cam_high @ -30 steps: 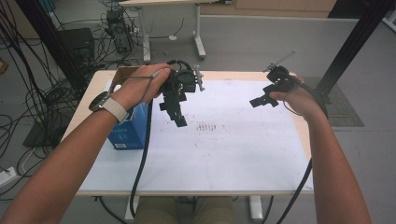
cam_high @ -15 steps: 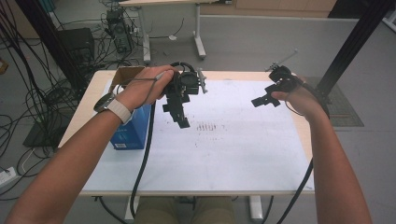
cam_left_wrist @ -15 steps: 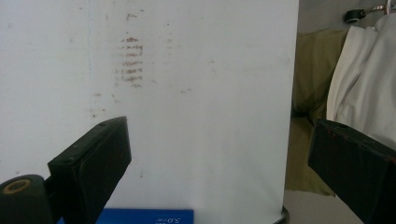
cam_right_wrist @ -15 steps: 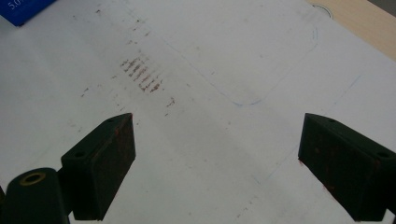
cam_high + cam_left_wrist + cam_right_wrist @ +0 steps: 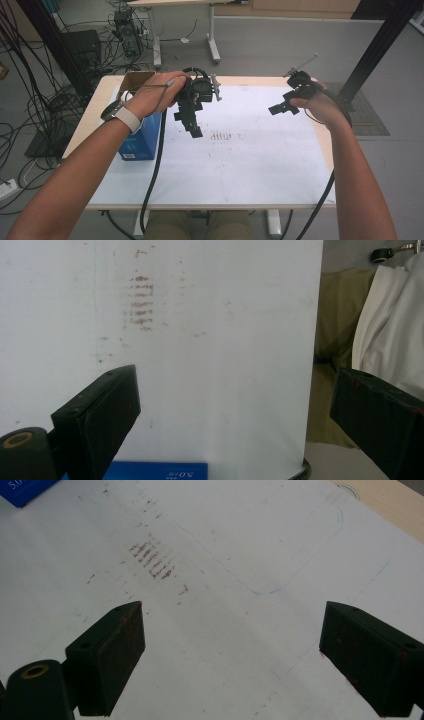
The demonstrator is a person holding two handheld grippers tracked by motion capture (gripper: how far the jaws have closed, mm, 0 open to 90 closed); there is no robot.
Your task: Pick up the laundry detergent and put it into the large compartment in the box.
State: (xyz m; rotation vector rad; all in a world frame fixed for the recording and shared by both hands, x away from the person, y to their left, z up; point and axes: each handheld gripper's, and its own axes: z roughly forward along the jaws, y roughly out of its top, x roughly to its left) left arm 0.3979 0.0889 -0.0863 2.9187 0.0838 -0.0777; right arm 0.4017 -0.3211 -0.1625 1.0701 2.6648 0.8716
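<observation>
Both grippers hover above a white sheet that covers the table. My left gripper is held over the sheet's far left part, beside a blue box. In the left gripper view its jaws stand wide apart with nothing between them, above the blue box at the bottom edge. My right gripper hangs over the far right part of the sheet. Its jaws are also wide open and empty over bare paper.
Rows of brownish smudges mark the sheet's middle. A faint blue pen outline runs across the paper. An open cardboard box sits behind the blue box. The wooden table edge shows past the sheet. Cables trail from both grippers.
The left hand has drifted slightly over the sheet. Both grippers stay open and empty.
</observation>
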